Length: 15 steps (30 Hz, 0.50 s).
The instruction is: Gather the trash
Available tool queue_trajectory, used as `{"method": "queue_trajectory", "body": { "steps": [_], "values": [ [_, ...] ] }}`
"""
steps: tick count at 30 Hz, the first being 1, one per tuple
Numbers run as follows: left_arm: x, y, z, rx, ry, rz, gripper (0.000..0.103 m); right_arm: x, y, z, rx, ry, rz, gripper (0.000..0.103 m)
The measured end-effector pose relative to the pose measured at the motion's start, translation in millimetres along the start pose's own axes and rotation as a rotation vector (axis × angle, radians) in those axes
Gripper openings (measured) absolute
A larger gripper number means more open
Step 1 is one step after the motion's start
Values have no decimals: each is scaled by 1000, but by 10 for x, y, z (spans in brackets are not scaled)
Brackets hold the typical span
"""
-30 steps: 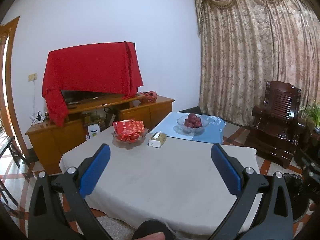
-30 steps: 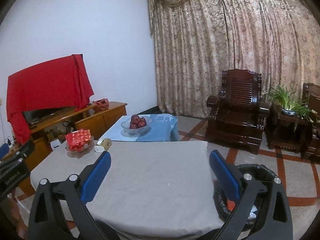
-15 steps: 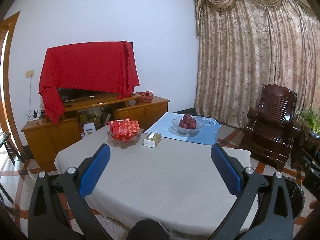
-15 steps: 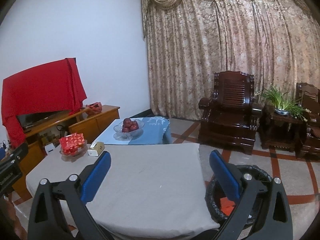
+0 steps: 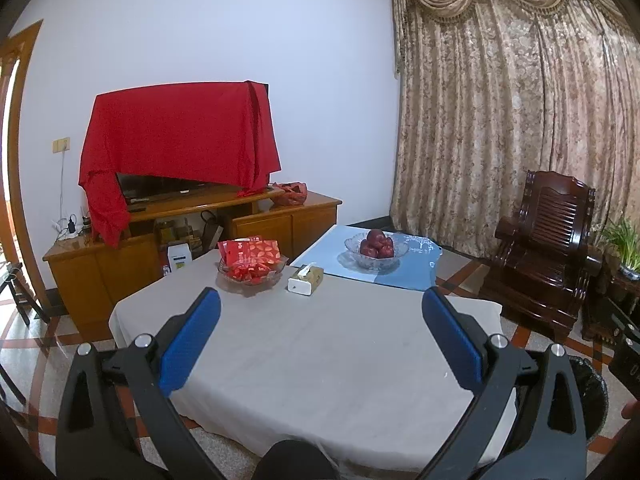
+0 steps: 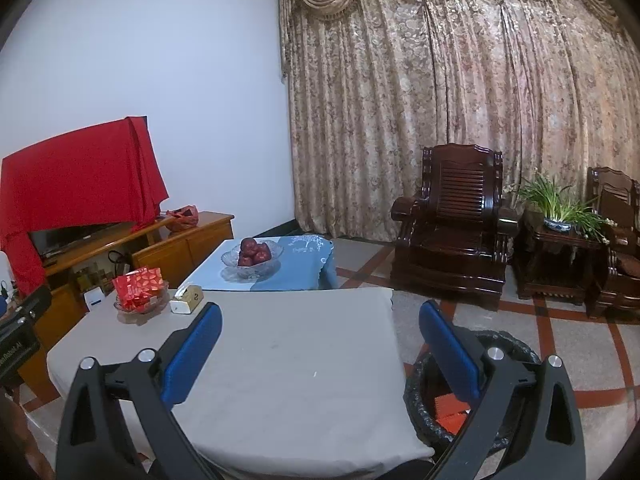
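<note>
Both tongs, left [image 5: 320, 344] and right [image 6: 318, 346], gaped wide, empty, above grey-clothed desk [image 6: 288, 360]. Black-lined round trash bin [image 6: 516, 350] beside desk's right edge held red scrap; collection seemed done, no loose trash visible. Left on desk: glass dish of red packets [image 5: 252, 266], white tissue box [image 5: 306, 279]. Nothing obstructed.

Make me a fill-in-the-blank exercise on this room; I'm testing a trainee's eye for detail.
1. The glass bowl on the blue cloth holds red ____.
2. The tissue box sits on the ____ tablecloth.
3. The bin beside the table is lined with a ____ bag.
4. Both the left hand-held gripper and right hand-held gripper are ____.

Answers: apples; grey; black; open
</note>
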<state>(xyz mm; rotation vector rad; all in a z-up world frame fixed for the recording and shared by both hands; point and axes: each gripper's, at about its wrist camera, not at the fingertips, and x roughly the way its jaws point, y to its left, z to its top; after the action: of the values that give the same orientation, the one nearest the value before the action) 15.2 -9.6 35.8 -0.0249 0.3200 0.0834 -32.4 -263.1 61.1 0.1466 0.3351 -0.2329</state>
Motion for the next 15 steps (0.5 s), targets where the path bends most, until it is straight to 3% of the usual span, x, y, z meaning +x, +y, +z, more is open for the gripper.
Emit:
{"method": "queue_trajectory", "body": {
  "steps": [15],
  "values": [
    [-12, 13, 3, -1, -3, -2, 98, -55, -62, -64, 13, -15, -5, 97]
  ]
}}
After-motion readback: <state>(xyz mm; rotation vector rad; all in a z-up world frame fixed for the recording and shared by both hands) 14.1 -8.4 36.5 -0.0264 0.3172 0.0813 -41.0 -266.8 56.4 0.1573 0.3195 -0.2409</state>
